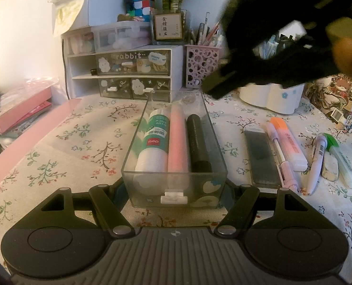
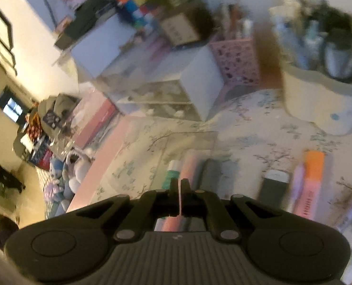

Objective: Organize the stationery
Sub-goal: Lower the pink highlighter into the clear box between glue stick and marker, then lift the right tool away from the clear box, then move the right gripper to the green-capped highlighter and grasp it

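Here the left gripper [image 1: 174,190] clamps the near end of the clear tray [image 1: 206,109], a finger on each side wall, so the tray sits squarely between its fingers and runs straight ahead of them. Inside lie a glue stick [image 1: 153,140] toward the left finger, a pink tube [image 1: 177,140] in the middle and a black tube [image 1: 198,142] toward the right finger, with a bare strip beyond that. The right gripper [image 2: 178,185] has its fingers pressed together on nothing and hovers above the tray. To its right wait the loose pieces: a grey case [image 1: 261,156], a lilac pen [image 1: 281,156], an orange highlighter [image 1: 288,142], a white pen [image 1: 317,163] and a green highlighter [image 1: 342,159]. The likely step is fetching the next piece, probably the grey case, which lies nearest the tray. Doing it well means spreading the fingers before coming down, taking the case across its narrow width near the middle, and laying it lengthwise in the bare strip while the left grip keeps the tray from sliding on the cloth. The left view gives the sharp layout, the tray's contents and the right gripper as a dark blur above the far end. The right view, smeared by motion, alone shows that those fingers meet with nothing between them.
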`<act>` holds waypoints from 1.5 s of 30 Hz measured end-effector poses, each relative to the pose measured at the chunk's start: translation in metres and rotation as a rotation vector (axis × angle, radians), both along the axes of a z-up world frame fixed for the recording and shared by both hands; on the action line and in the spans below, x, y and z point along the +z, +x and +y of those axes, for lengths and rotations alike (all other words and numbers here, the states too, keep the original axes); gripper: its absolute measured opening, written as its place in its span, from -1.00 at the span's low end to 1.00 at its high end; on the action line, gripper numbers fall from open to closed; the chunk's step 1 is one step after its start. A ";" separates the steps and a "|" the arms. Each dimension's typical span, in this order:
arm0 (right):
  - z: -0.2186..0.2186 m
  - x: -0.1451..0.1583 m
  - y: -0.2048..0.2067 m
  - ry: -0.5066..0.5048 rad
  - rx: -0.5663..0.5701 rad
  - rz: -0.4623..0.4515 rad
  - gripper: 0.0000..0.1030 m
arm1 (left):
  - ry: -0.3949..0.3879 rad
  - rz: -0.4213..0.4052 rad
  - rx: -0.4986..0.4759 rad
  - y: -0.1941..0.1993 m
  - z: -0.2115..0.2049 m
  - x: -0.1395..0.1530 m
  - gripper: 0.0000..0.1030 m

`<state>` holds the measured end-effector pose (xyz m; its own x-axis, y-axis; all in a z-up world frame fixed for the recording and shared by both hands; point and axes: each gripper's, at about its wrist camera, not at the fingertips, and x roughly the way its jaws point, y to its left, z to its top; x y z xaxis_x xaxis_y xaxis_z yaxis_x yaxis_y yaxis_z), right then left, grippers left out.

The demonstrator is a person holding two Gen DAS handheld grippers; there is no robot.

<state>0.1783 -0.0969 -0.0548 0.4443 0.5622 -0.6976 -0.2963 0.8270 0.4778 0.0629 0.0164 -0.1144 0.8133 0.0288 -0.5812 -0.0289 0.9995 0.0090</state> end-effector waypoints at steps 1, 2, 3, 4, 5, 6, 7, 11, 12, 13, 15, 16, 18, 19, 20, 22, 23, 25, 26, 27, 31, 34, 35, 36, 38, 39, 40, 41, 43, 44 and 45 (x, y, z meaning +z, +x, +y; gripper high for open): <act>-0.007 0.000 -0.001 0.004 -0.021 0.001 -1.00 | 0.000 0.000 0.000 0.000 0.000 0.000 0.40; -0.013 0.000 -0.002 0.008 -0.039 0.000 -1.00 | 0.000 0.000 0.000 0.000 0.000 0.000 0.40; -0.021 0.000 -0.003 0.016 -0.061 0.003 -1.00 | 0.000 0.000 0.000 0.000 0.000 0.000 0.40; -0.027 -0.001 -0.003 0.024 -0.078 0.009 -1.00 | 0.000 0.000 0.000 0.000 0.000 0.000 0.40; -0.033 -0.003 -0.004 0.028 -0.095 0.015 -1.00 | 0.000 0.000 0.000 0.000 0.000 0.000 0.40; -0.038 -0.004 -0.004 0.029 -0.110 0.020 -0.99 | 0.000 0.000 0.000 0.000 0.000 0.000 0.40; -0.044 -0.006 -0.005 0.029 -0.127 0.025 -0.98 | 0.000 0.000 0.000 0.000 0.000 0.000 0.40; -0.059 -0.009 -0.012 0.041 -0.172 0.028 -0.82 | 0.000 0.000 0.000 0.000 0.000 0.000 0.40; -0.061 -0.010 -0.014 0.039 -0.174 0.028 -0.79 | 0.000 0.000 0.000 0.000 0.000 0.000 0.40; -0.062 -0.011 -0.016 0.035 -0.176 0.028 -0.78 | 0.000 0.000 0.000 0.000 0.000 0.000 0.40; -0.063 -0.013 -0.018 0.034 -0.182 0.032 -0.76 | 0.001 0.000 0.000 0.000 0.000 0.000 0.40; -0.064 -0.014 -0.018 0.036 -0.182 0.035 -0.73 | 0.000 0.000 0.000 0.000 0.000 0.000 0.40; -0.064 -0.016 -0.018 0.031 -0.184 0.041 -0.68 | 0.000 0.000 0.000 0.000 0.000 0.000 0.40; -0.064 -0.016 -0.019 0.028 -0.185 0.040 -0.66 | 0.000 0.000 0.000 0.000 0.000 0.000 0.40; -0.065 -0.017 -0.020 0.028 -0.187 0.040 -0.66 | 0.000 0.000 0.000 0.000 0.000 0.000 0.40; -0.066 -0.017 -0.021 0.037 -0.186 0.040 -0.63 | 0.000 0.000 0.000 0.000 0.000 0.000 0.40; -0.067 -0.017 -0.022 0.037 -0.189 0.040 -0.63 | 0.000 0.000 0.000 0.000 0.000 0.000 0.40; -0.070 -0.016 -0.023 0.031 -0.198 0.035 -0.59 | 0.000 0.000 0.000 0.000 0.000 0.000 0.40; -0.071 -0.016 -0.023 0.028 -0.204 0.031 -0.57 | 0.000 0.000 0.000 0.000 0.000 0.000 0.40; -0.073 -0.015 -0.024 0.025 -0.212 0.028 -0.52 | 0.000 0.000 0.000 0.000 0.000 0.000 0.40; -0.084 -0.017 -0.026 0.016 -0.239 0.031 -0.43 | 0.000 0.000 0.000 0.000 0.000 0.000 0.40; -0.092 -0.022 -0.028 0.010 -0.260 0.047 -0.42 | -0.001 0.000 0.000 0.000 0.000 0.000 0.40; -0.094 -0.024 -0.028 0.005 -0.264 0.052 -0.42 | 0.000 0.000 0.000 0.000 0.000 0.000 0.40; -0.096 -0.026 -0.029 -0.003 -0.269 0.055 -0.42 | 0.000 0.000 0.000 0.000 0.000 0.000 0.40; -0.100 -0.028 -0.030 -0.015 -0.284 0.057 -0.42 | 0.000 0.000 0.000 0.000 0.000 0.000 0.40; -0.102 -0.029 -0.030 -0.018 -0.293 0.059 -0.41 | 0.000 0.000 0.000 0.000 0.000 0.000 0.40; -0.104 -0.029 -0.030 -0.018 -0.300 0.062 -0.41 | 0.000 0.000 0.000 0.000 0.000 0.000 0.40; -0.105 -0.030 -0.030 -0.018 -0.308 0.064 -0.41 | 0.000 0.000 0.000 0.000 0.000 0.000 0.40; -0.107 -0.030 -0.029 -0.028 -0.315 0.062 -0.37 | -0.001 0.000 0.000 0.000 0.000 0.000 0.40; -0.107 -0.030 -0.029 -0.033 -0.318 0.060 -0.35 | -0.001 0.000 0.000 0.000 0.000 0.000 0.40; -0.108 -0.030 -0.029 -0.036 -0.320 0.059 -0.31 | 0.000 0.000 0.000 0.000 0.000 0.000 0.40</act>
